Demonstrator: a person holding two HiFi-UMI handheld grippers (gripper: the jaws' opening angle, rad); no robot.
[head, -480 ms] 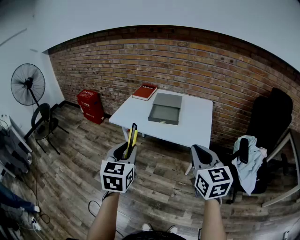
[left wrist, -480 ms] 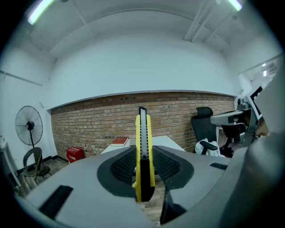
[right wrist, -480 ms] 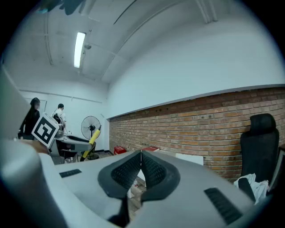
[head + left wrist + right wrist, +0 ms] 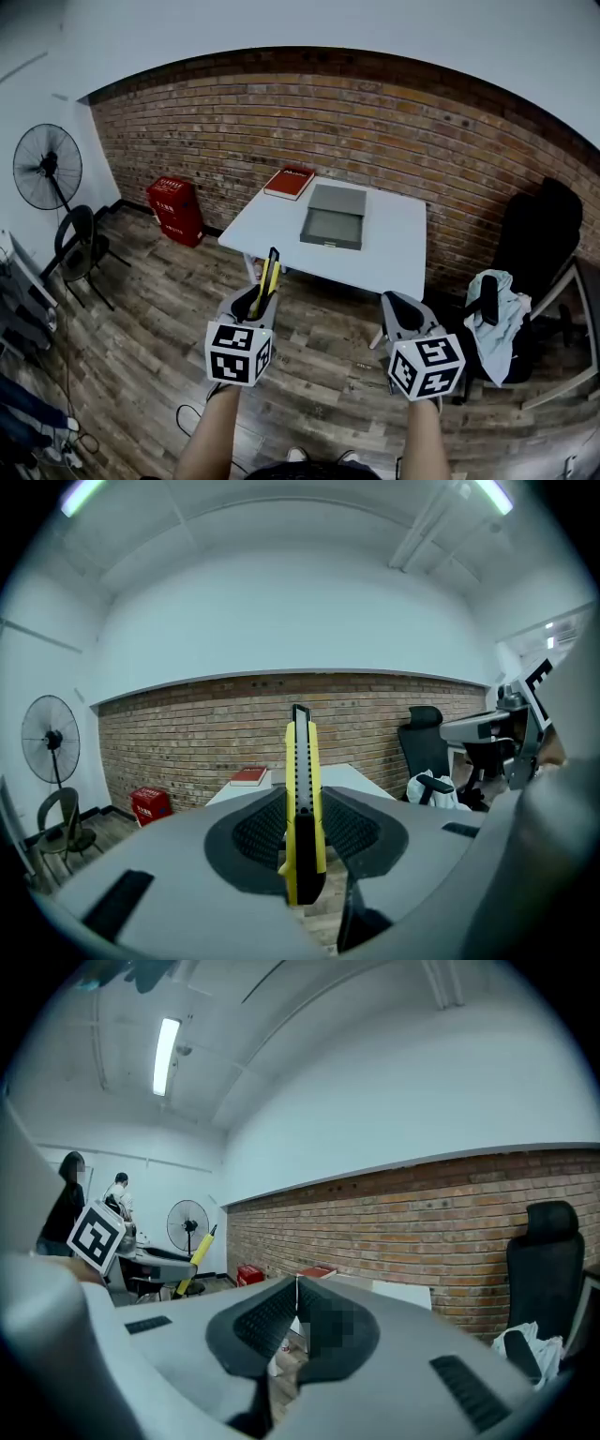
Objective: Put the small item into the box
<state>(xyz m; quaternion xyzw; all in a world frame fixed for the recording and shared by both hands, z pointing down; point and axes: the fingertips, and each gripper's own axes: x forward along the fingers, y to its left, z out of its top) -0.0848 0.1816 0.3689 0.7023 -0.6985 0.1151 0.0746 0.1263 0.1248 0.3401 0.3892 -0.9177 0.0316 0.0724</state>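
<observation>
Yellow utility knife pinched in the left tool, well apart from the box.
Nothing has visibly shifted since the earlier frame; the right tool is pressed together and empty; the box sits on the white surface.

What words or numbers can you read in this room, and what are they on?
No text here is clear enough to read.
Red book: white print on the cover, too small to read.
Red crate: white print on its side, too blurred to read.
Marker cubes: only black-and-white square patterns, no words or numbers.
</observation>
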